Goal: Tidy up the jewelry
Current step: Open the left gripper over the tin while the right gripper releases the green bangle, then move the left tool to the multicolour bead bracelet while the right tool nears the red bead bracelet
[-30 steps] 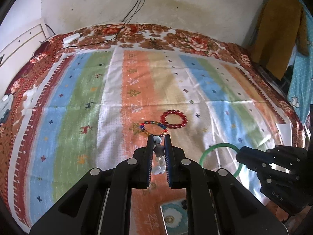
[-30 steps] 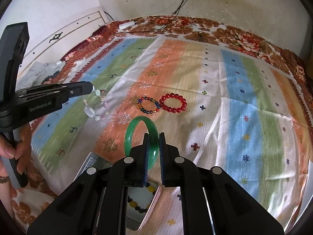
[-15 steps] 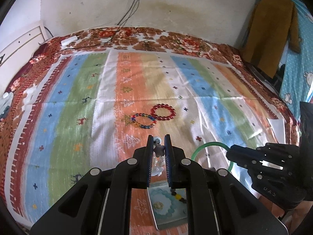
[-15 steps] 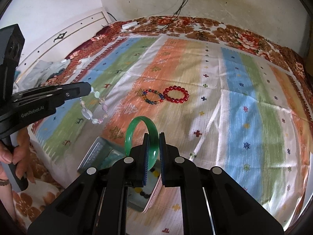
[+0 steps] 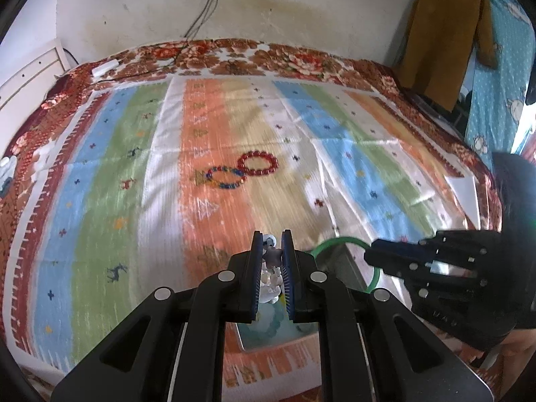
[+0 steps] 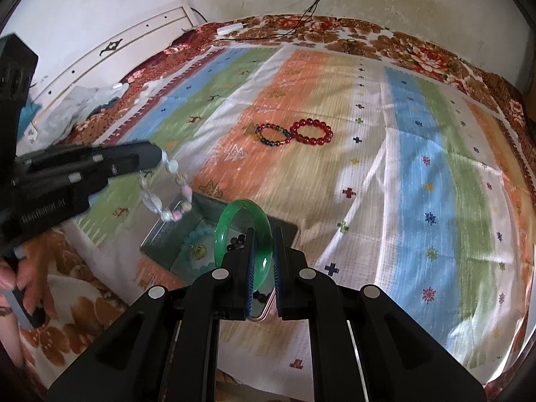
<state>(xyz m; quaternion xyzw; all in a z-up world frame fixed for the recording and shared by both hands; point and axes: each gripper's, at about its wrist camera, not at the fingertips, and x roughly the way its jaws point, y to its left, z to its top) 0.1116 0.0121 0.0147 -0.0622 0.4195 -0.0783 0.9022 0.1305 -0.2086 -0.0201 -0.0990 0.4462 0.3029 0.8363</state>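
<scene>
Over open tin [image 6: 174, 231] | left tongs [image 5: 272, 246] grip pastel bracelet [image 6: 167, 194] | right tongs [image 6: 263, 251] clamp green bangle [image 6: 234, 214] | bracelet's loop clear only from right wrist

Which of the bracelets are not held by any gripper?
The red bead bracelet and the multicolour bead bracelet lie side by side on the striped cloth, far from both grippers.

Both grippers drew back toward the near edge of the bed; the open tin box [image 6: 174, 231], earlier tucked under the fingers, came fully into the right wrist view; the pale bead bracelet [image 6: 167, 194] and green bangle [image 6: 234, 231] moved from above the striped cloth [image 6: 418, 174] to above the box.
</scene>
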